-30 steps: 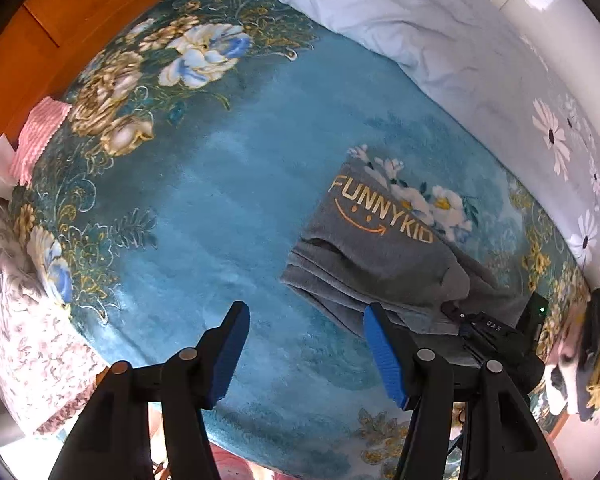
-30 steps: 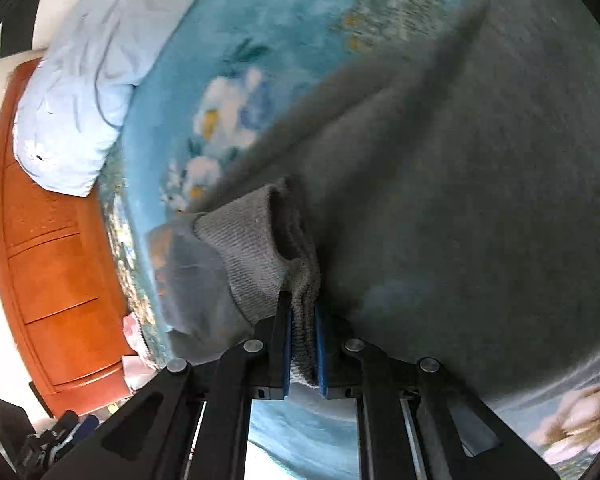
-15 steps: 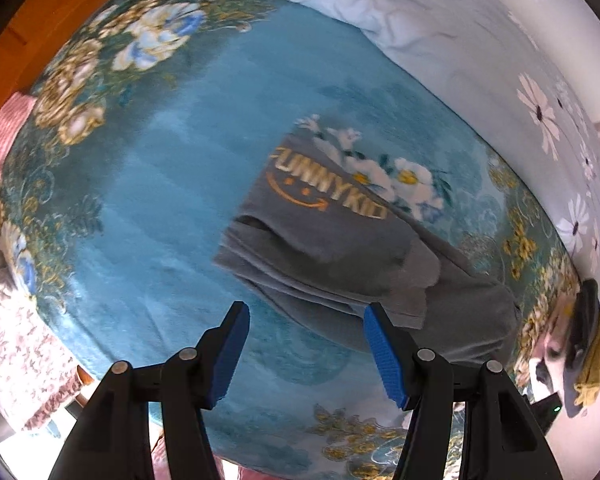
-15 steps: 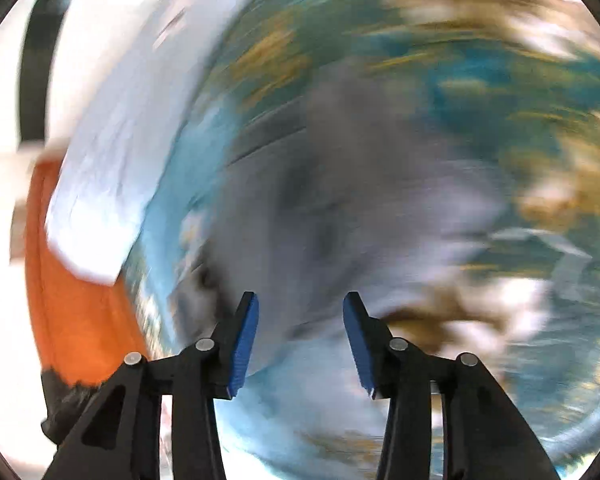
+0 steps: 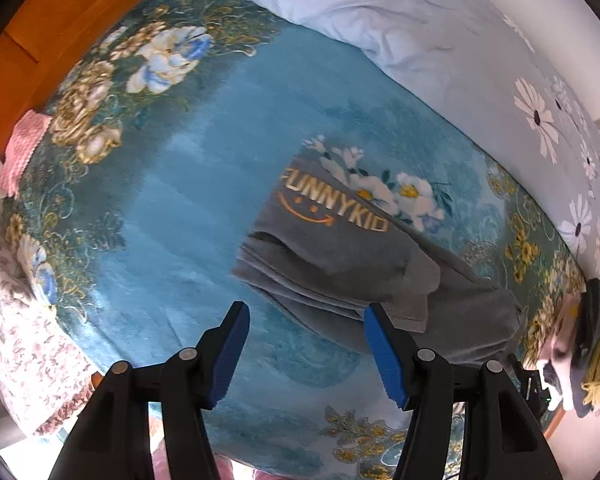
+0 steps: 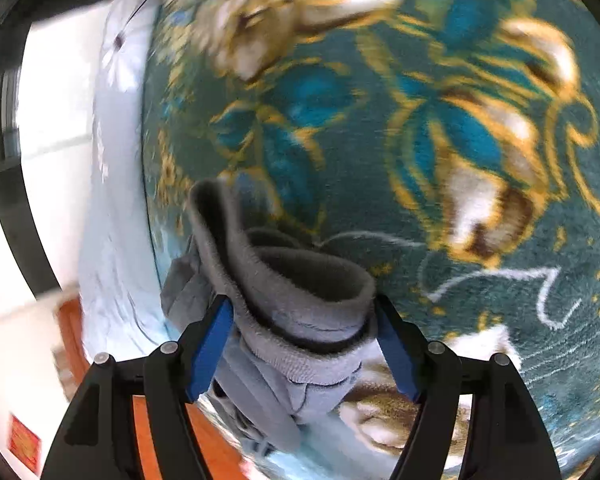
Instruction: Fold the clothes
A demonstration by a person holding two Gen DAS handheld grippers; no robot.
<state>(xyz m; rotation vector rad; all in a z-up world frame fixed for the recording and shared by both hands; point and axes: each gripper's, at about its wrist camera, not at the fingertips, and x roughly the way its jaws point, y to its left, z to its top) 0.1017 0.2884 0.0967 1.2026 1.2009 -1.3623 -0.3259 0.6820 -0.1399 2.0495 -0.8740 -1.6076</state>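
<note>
1. Spread over the bed, the teal plush blanket with gold and white flowers [image 5: 171, 200] fills my left wrist view, with a pale blue daisy-print quilt [image 5: 440, 48] bunched along its far side and an orange wooden headboard [image 5: 59, 12] beyond. The grey fleece sweatshirt with orange "FUNNYKID" lettering [image 5: 340, 256] lies partly folded just ahead of my left tongs [image 5: 306, 346], one flap already laid across its body. These tongs hang spread wide over the blanket, holding nothing. Compared with a second ago the view has shifted, but the garment looks unmoved.

2. My right wrist view is where the change is. A second ago my right tongs [image 6: 304, 336] were pinched tight on a ribbed cuff; half a second ago they were spread apart and swinging in a blur. Now they sit parted around a bunched ribbed hem or cuff [image 6: 300, 292] of the same grey sweatshirt, the fabric between the blue pads [image 6: 209, 344] but not yet squeezed.

3. I judge one fold finished and released, and my right tongs lined up for a new pinch to start the next fold.
</note>
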